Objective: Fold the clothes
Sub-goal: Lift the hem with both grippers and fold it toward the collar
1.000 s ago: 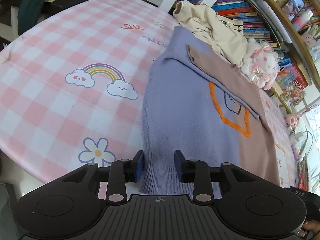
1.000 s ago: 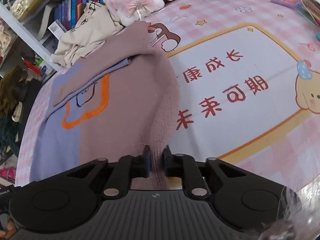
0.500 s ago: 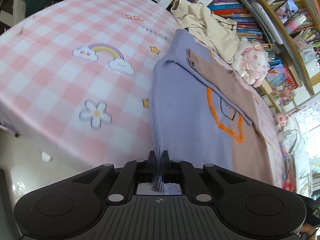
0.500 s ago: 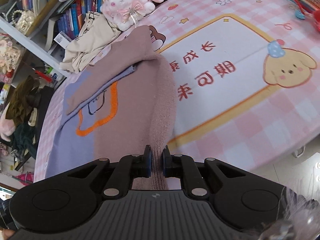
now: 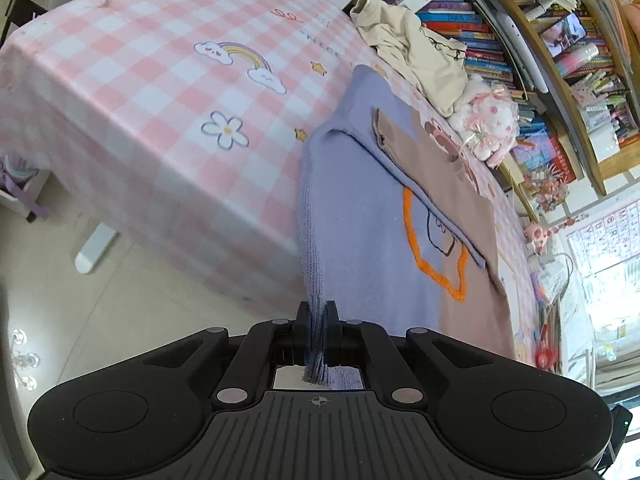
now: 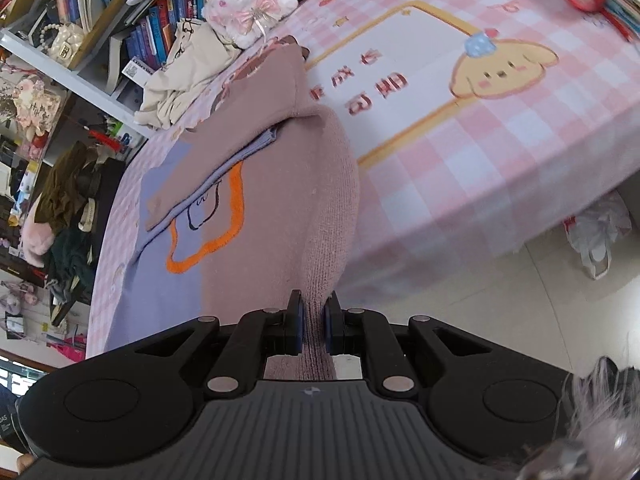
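Table with pink-and-white checked cloth fills most of both views; rainbow, cloud and flower prints on the left half, a yellow-framed panel with red characters and a cartoon dog on the right half. Bookshelf packed with books runs along the far edge, 12 to 2 o'clock in the left wrist view.

Sweater, half lavender, half dusty pink-brown, orange outline motif in the middle, lies lengthwise on the table from the far edge toward the near edge. Sleeves are folded across the chest. Its hem hangs out past the table edge toward the grippers.

Cream garment bunched at the far edge by the books, 1 o'clock from the sweater's collar. White-and-pink plush toy just beside it, 2 o'clock of the sweater.

Left gripper clenched on the lavender hem corner, knit ribbing pinched between the pads and poking out behind them. Right gripper clamped on the pink-brown hem corner, fabric drawn up in a ridge from the table into the pads.

Floor, pale tile, visible below the table edge in both views; white plastic bag on the floor at 3 o'clock in the right wrist view.
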`<action>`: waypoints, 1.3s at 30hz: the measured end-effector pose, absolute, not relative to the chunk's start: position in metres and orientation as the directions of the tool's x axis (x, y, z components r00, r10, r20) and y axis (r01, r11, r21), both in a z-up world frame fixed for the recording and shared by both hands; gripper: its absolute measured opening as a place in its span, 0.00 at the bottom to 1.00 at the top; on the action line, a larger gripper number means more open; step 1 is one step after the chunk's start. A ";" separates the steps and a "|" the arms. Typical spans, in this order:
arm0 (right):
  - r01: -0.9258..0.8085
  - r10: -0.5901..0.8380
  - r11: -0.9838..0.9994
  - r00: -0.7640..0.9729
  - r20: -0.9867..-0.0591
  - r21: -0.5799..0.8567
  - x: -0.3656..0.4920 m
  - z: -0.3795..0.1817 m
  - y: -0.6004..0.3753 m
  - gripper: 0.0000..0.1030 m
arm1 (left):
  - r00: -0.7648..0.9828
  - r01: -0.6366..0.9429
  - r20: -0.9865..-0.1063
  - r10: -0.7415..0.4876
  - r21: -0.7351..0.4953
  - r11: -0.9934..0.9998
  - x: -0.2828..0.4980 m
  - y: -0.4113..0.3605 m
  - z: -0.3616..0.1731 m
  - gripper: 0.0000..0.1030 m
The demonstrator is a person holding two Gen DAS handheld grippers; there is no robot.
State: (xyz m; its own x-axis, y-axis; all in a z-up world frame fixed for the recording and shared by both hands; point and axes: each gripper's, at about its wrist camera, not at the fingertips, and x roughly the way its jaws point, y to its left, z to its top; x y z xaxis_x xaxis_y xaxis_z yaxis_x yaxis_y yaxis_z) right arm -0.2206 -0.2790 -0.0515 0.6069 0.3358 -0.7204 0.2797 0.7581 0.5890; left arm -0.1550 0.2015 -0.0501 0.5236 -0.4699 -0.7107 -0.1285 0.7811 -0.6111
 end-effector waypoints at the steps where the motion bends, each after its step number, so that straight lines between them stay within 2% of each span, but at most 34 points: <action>1: 0.281 0.339 0.756 0.604 -0.721 0.591 -0.224 -0.052 -0.280 0.10 | 0.526 -0.128 -0.707 -0.472 -0.615 0.778 -0.158 0.201 -0.049 0.03; 8: 0.254 0.391 0.716 0.626 -0.675 0.650 -0.234 -0.041 -0.292 0.10 | 0.556 -0.111 -0.651 -0.516 -0.674 0.730 -0.171 0.203 -0.033 0.03; 13: 0.229 0.452 0.596 0.697 -0.557 0.770 -0.221 -0.019 -0.311 0.10 | 0.662 -0.077 -0.530 -0.531 -0.752 0.655 -0.159 0.207 -0.010 0.03; 18: 0.211 0.450 0.494 0.768 -0.456 0.844 -0.189 0.000 -0.327 0.10 | 0.733 -0.052 -0.411 -0.543 -0.829 0.557 -0.128 0.209 0.000 0.03; 27: 0.189 0.394 0.541 0.804 -0.446 0.820 -0.123 0.022 -0.326 0.10 | 0.741 0.006 -0.371 -0.560 -0.830 0.558 -0.057 0.201 0.012 0.03; 31: 0.230 0.339 0.574 0.807 -0.483 0.786 -0.089 0.023 -0.327 0.10 | 0.724 0.043 -0.353 -0.592 -0.834 0.550 -0.015 0.198 0.013 0.03; 39: 0.325 0.250 0.617 0.783 -0.569 0.717 -0.029 0.009 -0.324 0.10 | 0.652 0.011 -0.457 -0.605 -0.792 0.610 0.061 0.188 -0.006 0.03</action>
State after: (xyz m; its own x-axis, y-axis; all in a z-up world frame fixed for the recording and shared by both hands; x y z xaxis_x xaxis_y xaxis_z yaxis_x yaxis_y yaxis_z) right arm -0.0294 -0.3242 0.0086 0.7833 0.2497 -0.5693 0.3246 0.6168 0.7171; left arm 0.0614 0.1876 -0.0062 0.6524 -0.6049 -0.4566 0.0114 0.6102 -0.7922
